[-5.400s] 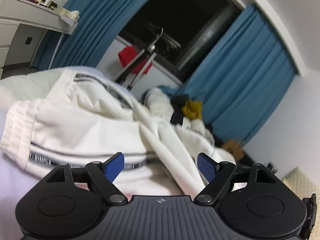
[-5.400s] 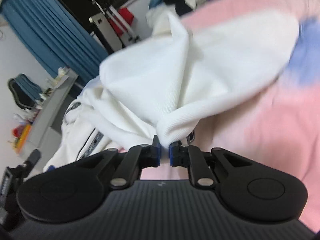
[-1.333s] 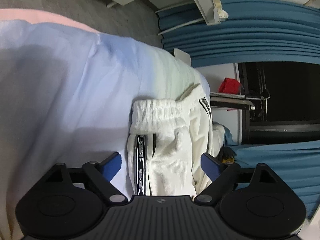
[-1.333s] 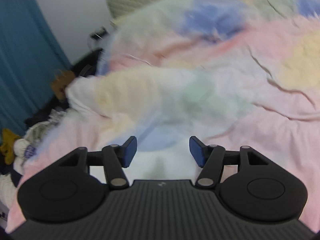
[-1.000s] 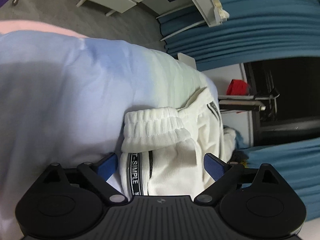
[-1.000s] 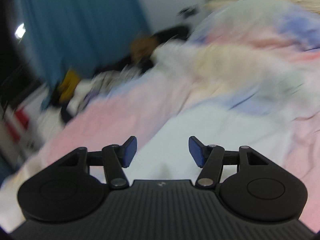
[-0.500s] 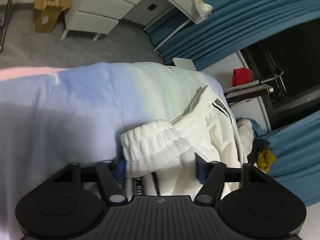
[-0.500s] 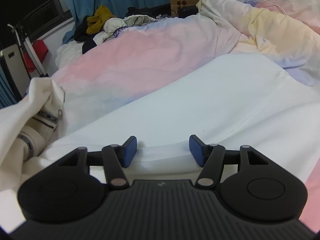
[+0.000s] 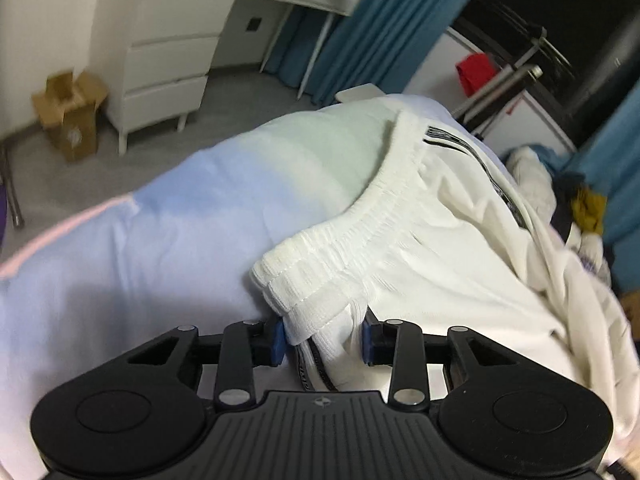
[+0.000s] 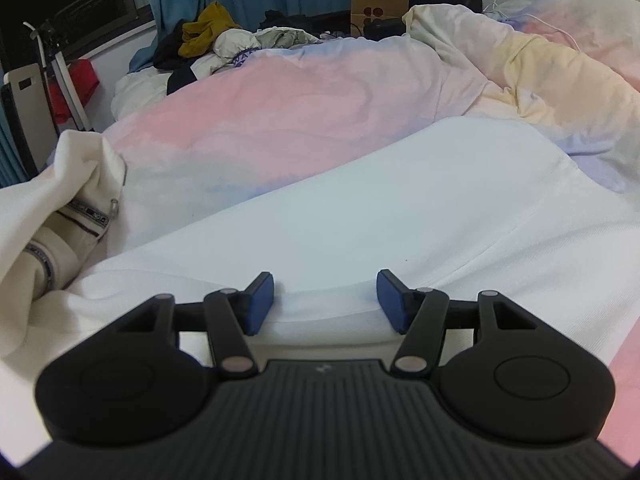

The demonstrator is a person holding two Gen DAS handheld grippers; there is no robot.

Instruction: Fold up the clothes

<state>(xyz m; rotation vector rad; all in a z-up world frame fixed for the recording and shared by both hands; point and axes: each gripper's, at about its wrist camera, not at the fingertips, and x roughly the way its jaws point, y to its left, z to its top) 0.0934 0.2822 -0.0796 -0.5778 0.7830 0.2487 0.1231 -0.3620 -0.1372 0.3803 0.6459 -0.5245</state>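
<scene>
White trousers (image 9: 400, 248) with a ribbed elastic waistband and black lettered side stripes lie bunched on the bed. My left gripper (image 9: 323, 340) has the near corner of the waistband between its blue pads. Its jaws are closing and both pads touch the bunched cloth. In the right wrist view the same trousers (image 10: 48, 216) lie crumpled at the far left. A smooth white garment (image 10: 360, 208) is spread flat across the bed there. My right gripper (image 10: 326, 300) stands open low over its near folded edge, and a ridge of cloth runs between the pads without being pinched.
A pastel duvet (image 10: 280, 112) covers the bed and bunches up at the back right. A heap of clothes (image 10: 216, 40) and a paper bag (image 10: 378, 8) sit beyond it. A white drawer unit (image 9: 160, 80) and a cardboard box (image 9: 68, 116) stand on the floor.
The left jaws have narrowed from wide open onto the waistband corner, and the wrist has rolled and risen. The right gripper swung round and came down onto the flat white garment, then stayed still.
</scene>
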